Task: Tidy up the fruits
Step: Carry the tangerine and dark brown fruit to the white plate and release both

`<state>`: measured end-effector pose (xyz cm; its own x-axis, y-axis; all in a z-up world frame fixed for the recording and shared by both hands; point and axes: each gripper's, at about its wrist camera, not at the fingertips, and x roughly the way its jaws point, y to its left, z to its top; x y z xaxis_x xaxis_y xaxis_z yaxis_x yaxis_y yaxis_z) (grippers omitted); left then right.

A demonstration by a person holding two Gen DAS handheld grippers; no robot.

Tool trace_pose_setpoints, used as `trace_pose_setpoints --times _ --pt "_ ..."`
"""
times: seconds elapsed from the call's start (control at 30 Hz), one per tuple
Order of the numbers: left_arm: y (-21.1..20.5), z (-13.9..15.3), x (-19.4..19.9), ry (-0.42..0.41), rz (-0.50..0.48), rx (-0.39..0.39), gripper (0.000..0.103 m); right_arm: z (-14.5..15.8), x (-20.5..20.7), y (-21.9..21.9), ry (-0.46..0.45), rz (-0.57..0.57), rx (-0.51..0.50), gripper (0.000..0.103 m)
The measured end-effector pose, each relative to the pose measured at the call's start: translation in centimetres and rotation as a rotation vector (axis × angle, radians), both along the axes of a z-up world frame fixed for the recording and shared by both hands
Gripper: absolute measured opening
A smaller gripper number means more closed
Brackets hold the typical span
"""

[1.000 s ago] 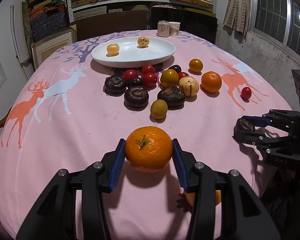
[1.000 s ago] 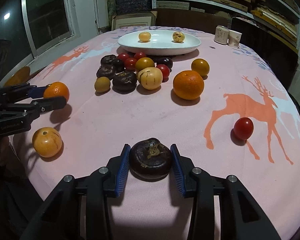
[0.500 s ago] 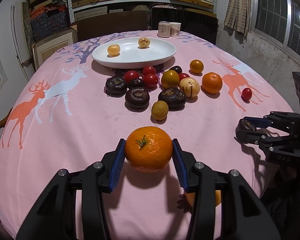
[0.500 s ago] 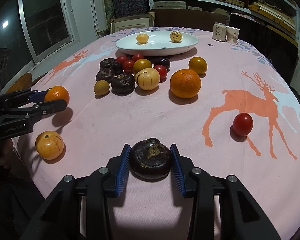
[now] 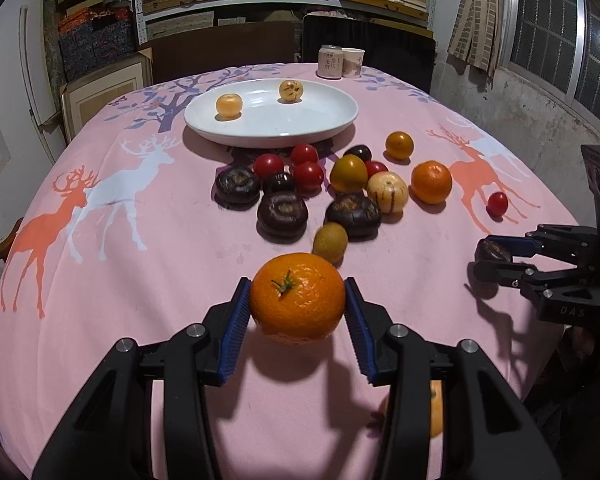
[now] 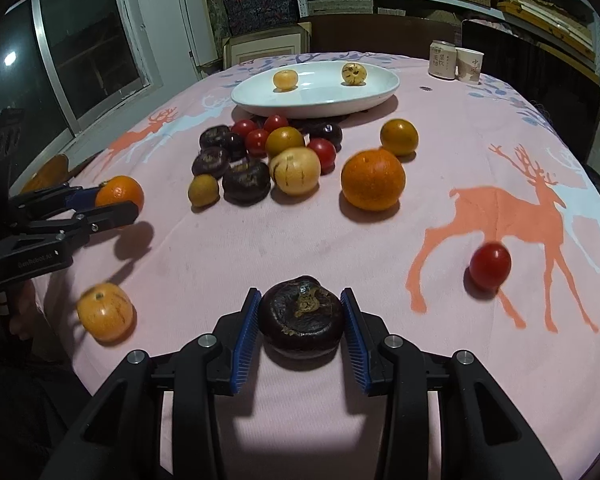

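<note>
Orange fills the left gripper [image 5: 298,308]: a mandarin [image 5: 298,298] is pinched between its blue pads, lifted clear of the pink tablecloth [image 5: 140,248] with its shadow beneath. The right gripper [image 6: 302,322] is closed likewise on a dark purple fruit [image 6: 301,317], also off the cloth. Over the last second almost nothing has changed; both grips are as tight as they were and the table ahead has only drifted slightly in view, so I judge the carry toward the dish has barely begun. Both tools point steeply down and forward, side by side (each shows at the edge of the other's view). Just behind and right of the left tool lies a pale orange fruit [image 6: 106,317], still unsorted. Ahead of both, the main cluster of fruit [image 5: 332,192] waits mid-table, a lone cherry tomato [image 6: 490,266] off to the right. Farthest ahead, the white oval plate [image 5: 320,120] holds two yellowish fruits.
</note>
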<state>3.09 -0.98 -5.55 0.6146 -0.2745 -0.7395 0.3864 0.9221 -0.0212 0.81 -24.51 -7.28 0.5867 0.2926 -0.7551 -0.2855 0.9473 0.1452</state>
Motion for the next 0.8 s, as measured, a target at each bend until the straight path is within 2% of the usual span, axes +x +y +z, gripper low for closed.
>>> trace_pose_setpoints --times 0.13,0.27,0.4,0.5,0.63,0.8 --pt "-0.1 2.5 3.8 -0.027 -0.006 0.001 0.045 4.3 4.0 -0.6 -0.051 0.004 0.017 0.041" --pt "-0.3 5.7 9.5 -0.046 -0.017 -0.041 0.045 8.7 9.1 -0.7 -0.122 0.003 0.019 0.041" --pt "-0.6 6.6 15.9 -0.012 -0.009 -0.085 0.045 10.6 15.6 -0.7 -0.136 -0.022 0.022 0.041" --pt "-1.5 5.9 19.4 0.01 -0.003 -0.068 0.045 9.5 20.5 -0.1 -0.11 -0.034 0.004 0.041" --pt "-2.6 3.4 23.2 0.05 0.005 -0.022 0.045 6.1 26.2 0.9 -0.043 -0.049 -0.05 0.041" --pt "-2.8 -0.3 27.0 0.116 0.028 0.011 0.045 2.5 30.8 2.2 0.022 -0.069 -0.085 0.041"
